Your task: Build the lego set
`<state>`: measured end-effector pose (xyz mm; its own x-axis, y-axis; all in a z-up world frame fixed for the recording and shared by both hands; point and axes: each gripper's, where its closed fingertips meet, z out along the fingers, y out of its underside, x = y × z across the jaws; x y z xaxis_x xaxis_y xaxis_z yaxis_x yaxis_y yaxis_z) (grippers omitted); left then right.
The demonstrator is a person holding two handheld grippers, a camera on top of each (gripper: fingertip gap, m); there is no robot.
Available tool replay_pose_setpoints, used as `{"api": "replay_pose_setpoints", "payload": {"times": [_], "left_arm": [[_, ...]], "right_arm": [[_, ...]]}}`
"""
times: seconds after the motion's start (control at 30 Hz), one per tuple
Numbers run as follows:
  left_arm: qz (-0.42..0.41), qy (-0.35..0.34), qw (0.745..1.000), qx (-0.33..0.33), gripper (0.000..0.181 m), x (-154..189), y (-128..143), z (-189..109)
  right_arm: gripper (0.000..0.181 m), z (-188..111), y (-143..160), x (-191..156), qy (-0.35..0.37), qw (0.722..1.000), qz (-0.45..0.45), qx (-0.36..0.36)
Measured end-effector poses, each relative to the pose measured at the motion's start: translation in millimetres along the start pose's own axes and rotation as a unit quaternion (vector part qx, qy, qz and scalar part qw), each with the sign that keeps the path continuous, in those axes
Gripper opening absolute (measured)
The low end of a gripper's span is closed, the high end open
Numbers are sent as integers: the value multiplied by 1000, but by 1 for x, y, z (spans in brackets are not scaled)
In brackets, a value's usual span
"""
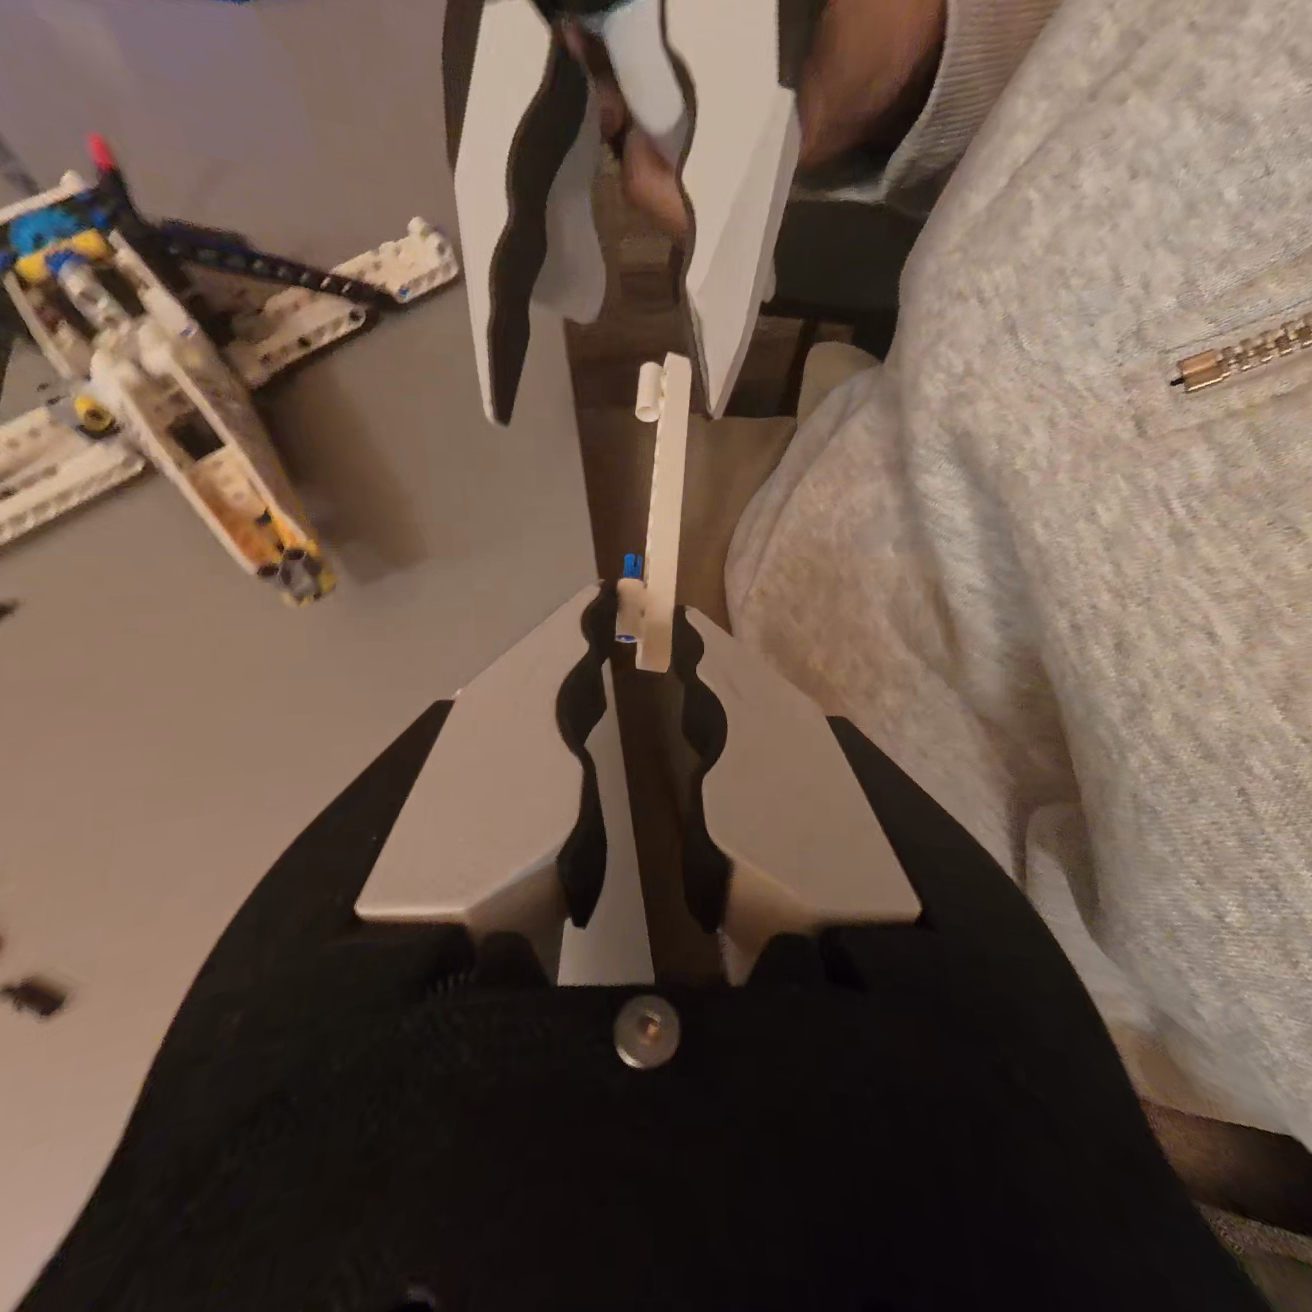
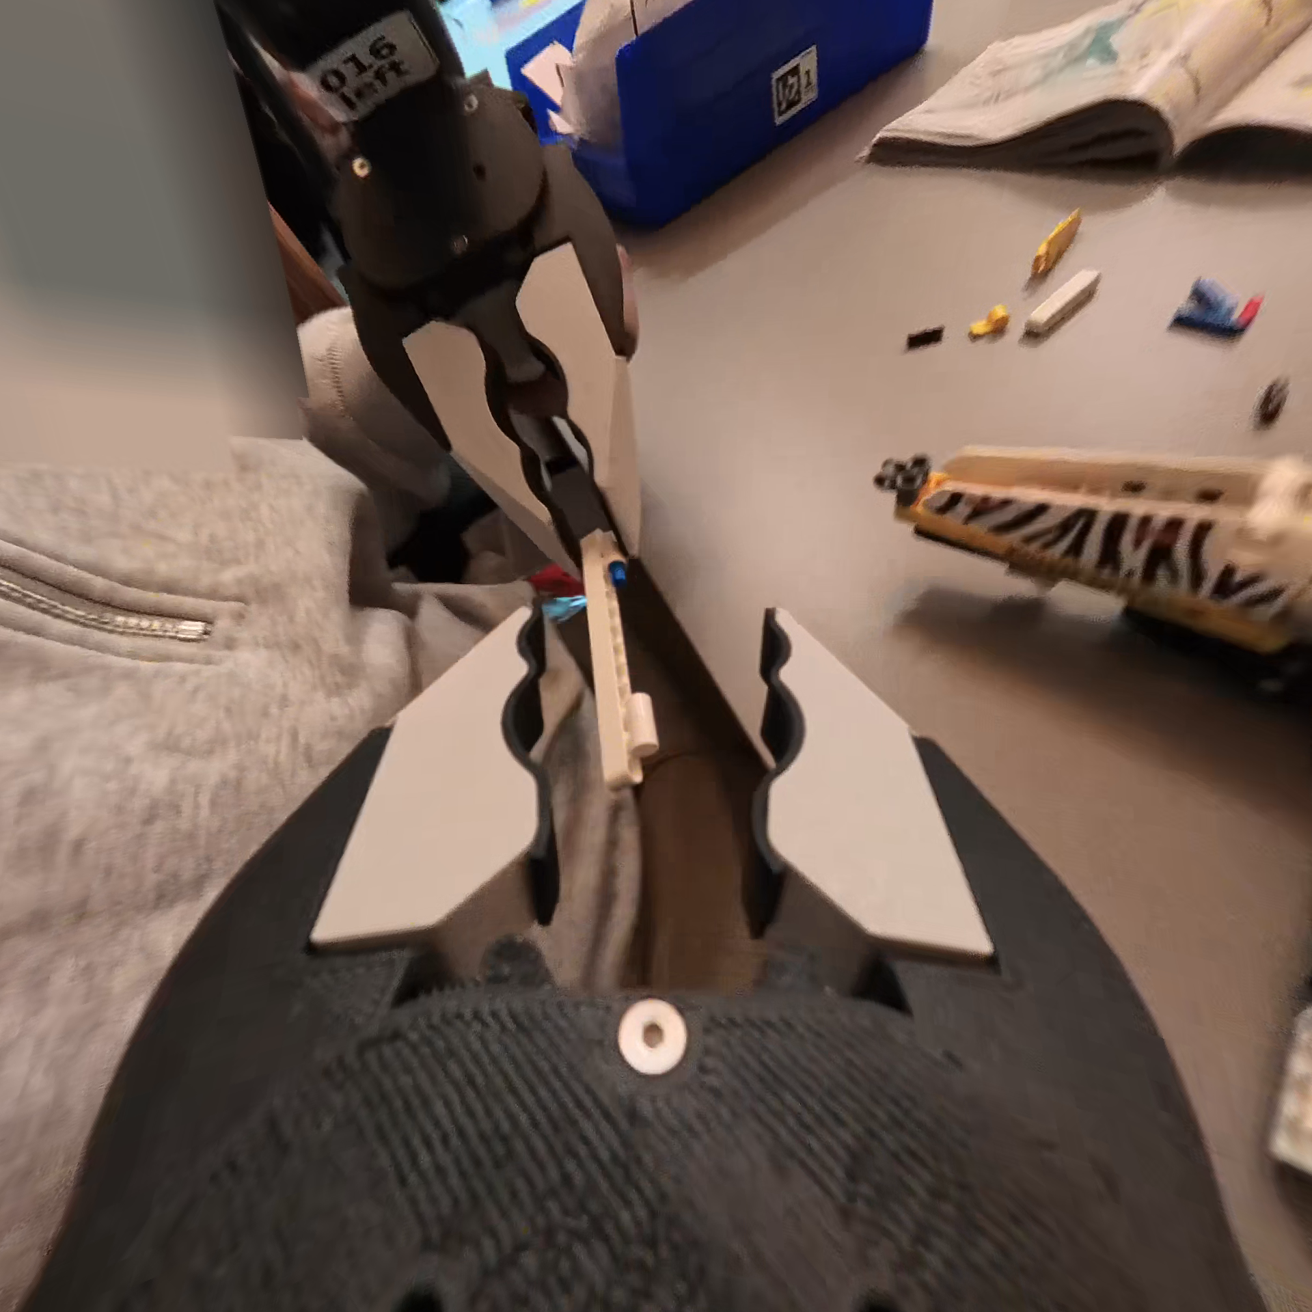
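My left gripper [image 1: 642,610] is shut on the near end of a long white lego beam [image 1: 667,497], next to a blue pin [image 1: 630,564] in it. The beam is held in the air past the table's edge. Its far end carries a small white connector [image 1: 649,394]. My right gripper [image 2: 649,618] is open, and that connector end [image 2: 642,724] lies between its fingers without touching them. The right wrist view shows the left gripper [image 2: 600,557] clamped on the beam [image 2: 610,674]. The part-built white, yellow and black model [image 1: 163,376] lies on the grey table [image 1: 142,710].
A person's grey fleece garment [image 1: 1029,497] is close beside both grippers. The model's striped side [image 2: 1107,547] is to the right. Farther back lie loose small pieces [image 2: 1061,302], a blue box [image 2: 745,106] and an open instruction booklet [image 2: 1100,78]. Across from one pair of fingers to the other is roughly 5 centimeters.
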<state>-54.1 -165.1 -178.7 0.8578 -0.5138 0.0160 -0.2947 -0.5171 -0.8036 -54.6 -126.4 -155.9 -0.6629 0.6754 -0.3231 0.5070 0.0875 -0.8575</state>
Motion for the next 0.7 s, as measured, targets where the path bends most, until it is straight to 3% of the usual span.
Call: {"api": "replay_pose_setpoints", "payload": {"times": [0.17, 0.53, 0.7], "left_arm": [[47, 54, 997, -3, 13, 5, -21, 20], [109, 101, 988, -36, 13, -23, -56, 68], [111, 130, 984, -53, 13, -27, -64, 91]], "right_arm": [[53, -12, 24, -10, -31, 996, 87, 15], [26, -73, 37, 19, 84, 981, 114, 132], [0, -91, 39, 30, 94, 971, 121, 183]]}}
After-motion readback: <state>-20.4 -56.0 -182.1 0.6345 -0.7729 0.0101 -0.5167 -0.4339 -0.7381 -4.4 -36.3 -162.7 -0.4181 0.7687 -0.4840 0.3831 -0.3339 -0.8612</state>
